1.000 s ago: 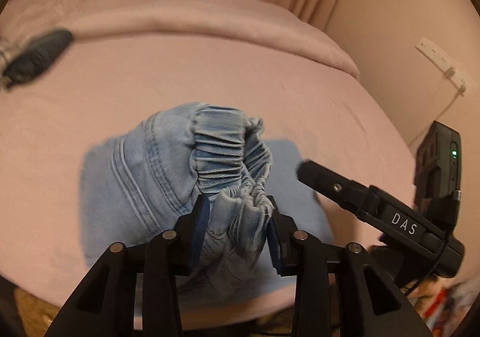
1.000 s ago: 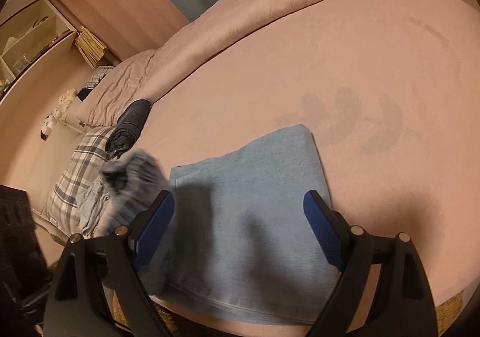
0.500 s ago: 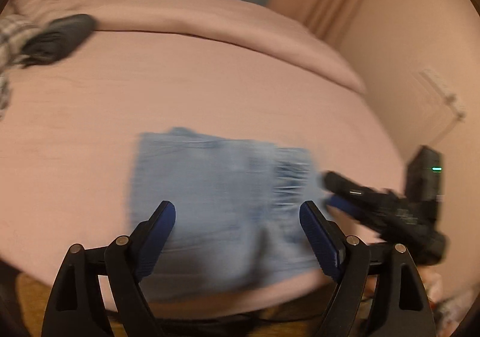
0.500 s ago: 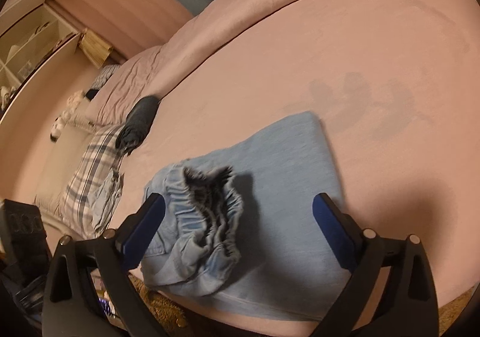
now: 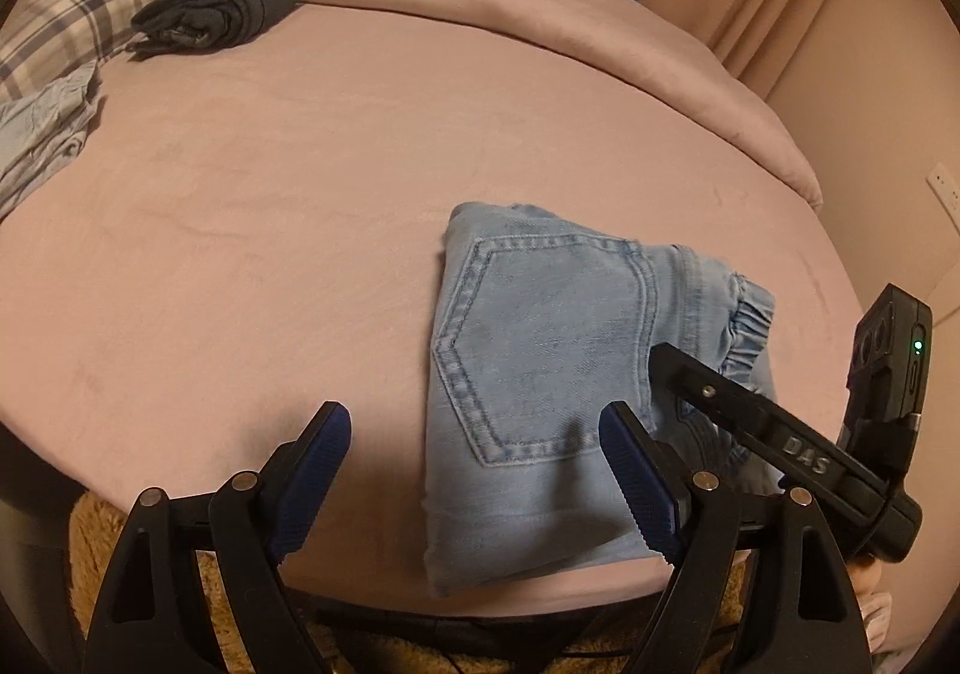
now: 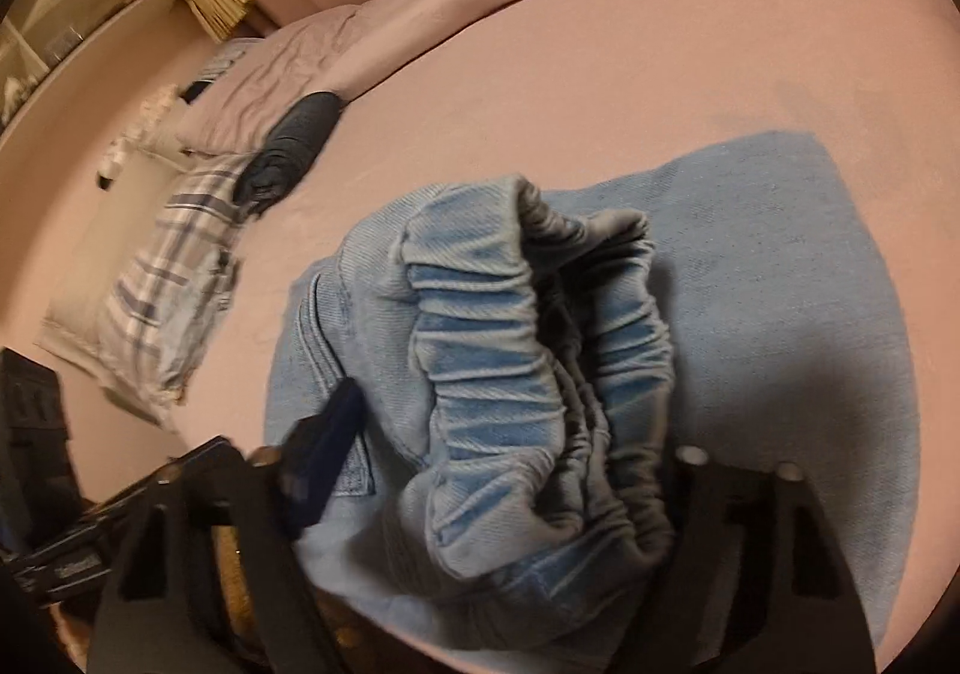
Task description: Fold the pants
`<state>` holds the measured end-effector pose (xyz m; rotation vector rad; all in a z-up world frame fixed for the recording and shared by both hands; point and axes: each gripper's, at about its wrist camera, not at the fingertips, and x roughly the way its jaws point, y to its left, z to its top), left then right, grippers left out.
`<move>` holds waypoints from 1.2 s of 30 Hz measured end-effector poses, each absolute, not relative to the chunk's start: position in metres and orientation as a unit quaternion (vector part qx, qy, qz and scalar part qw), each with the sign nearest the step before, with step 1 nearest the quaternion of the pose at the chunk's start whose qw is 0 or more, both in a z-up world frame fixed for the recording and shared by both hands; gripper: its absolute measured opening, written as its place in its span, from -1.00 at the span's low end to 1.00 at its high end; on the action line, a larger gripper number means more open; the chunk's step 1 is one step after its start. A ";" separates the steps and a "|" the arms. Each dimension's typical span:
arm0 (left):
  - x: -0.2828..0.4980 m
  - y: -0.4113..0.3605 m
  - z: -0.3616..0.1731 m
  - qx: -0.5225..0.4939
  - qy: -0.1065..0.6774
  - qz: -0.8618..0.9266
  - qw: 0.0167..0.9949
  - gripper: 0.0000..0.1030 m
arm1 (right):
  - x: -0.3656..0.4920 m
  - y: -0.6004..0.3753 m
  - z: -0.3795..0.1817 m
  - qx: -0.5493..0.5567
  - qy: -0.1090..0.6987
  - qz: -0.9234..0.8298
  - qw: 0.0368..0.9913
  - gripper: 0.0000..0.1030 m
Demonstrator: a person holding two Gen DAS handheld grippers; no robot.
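Note:
Light blue denim pants (image 5: 540, 362) lie folded on the pink bed (image 5: 270, 206) near its front edge, back pocket up, elastic waistband (image 5: 747, 326) at the right. My left gripper (image 5: 480, 470) is open and empty, just in front of the pants' left part. My right gripper (image 6: 498, 470) has its jaws wide apart on either side of the bunched waistband (image 6: 540, 374); its right finger is hidden behind the cloth. The right gripper also shows in the left wrist view (image 5: 780, 434), lying over the waistband end.
A rolled dark garment (image 5: 222, 8) and a plaid pillow (image 5: 66, 32) lie at the far left of the bed, with light blue clothes (image 5: 42, 134) beside them. A folded pink duvet (image 5: 540, 20) runs along the back. A shelf (image 6: 72, 14) stands beyond the pillow.
My left gripper let go of the waistband, opened and drew back to the left. The pants dropped flat on the bed. My right gripper moved in around the waistband.

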<state>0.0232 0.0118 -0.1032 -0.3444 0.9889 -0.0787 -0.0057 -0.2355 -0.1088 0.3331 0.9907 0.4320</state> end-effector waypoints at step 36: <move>0.042 -0.035 -0.148 -0.207 0.516 -0.173 0.813 0.40 | -0.016 -0.328 -0.082 0.102 0.473 0.042 0.874 -0.14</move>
